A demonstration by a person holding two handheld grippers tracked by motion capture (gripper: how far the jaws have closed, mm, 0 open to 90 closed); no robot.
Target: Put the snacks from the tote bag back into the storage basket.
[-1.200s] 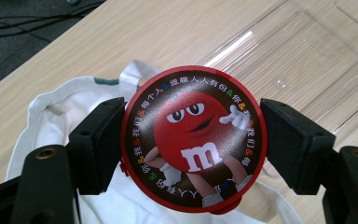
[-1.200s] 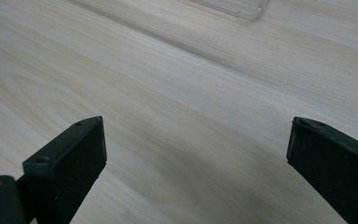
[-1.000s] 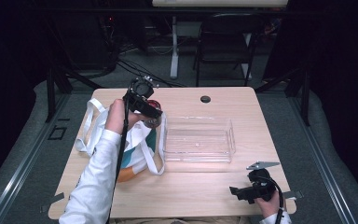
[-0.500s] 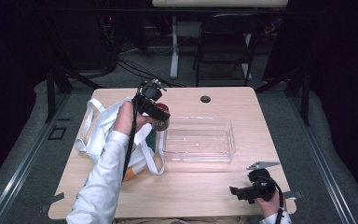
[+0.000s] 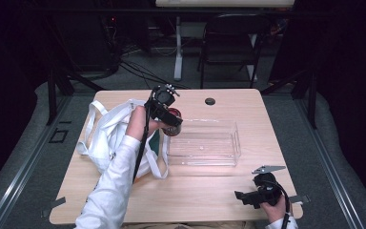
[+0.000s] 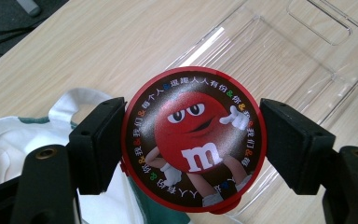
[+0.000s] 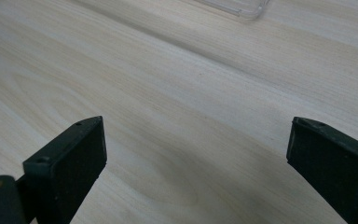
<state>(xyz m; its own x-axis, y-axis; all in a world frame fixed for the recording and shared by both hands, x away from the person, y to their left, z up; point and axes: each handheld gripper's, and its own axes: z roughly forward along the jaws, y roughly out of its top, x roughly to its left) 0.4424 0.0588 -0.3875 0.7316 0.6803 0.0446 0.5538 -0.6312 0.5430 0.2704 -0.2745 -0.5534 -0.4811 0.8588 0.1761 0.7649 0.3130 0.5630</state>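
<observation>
A round red candy tin [image 6: 193,140] with a cartoon figure on its lid sits between the jaws of my left gripper [image 6: 191,144], which is shut on its sides. In the high view the left gripper [image 5: 167,118] holds the tin [image 5: 174,125] above the left end of a clear plastic tray [image 5: 204,143]. A white tote bag [image 5: 106,136] with green print lies under my left forearm. My right gripper [image 7: 196,154] stands open over bare wood, low at the table's front right corner [image 5: 248,196].
The light wooden table [image 5: 195,191] has a small black round cap [image 5: 210,101] near its far edge. A corner of the tray [image 7: 242,7] shows in the right gripper view. Beyond the table stand a dark chair [image 5: 228,43] and cables on the floor.
My left gripper has carried the tin to the right and a little down, from above the bag to the tray's left end. The right gripper has stayed where it was.
</observation>
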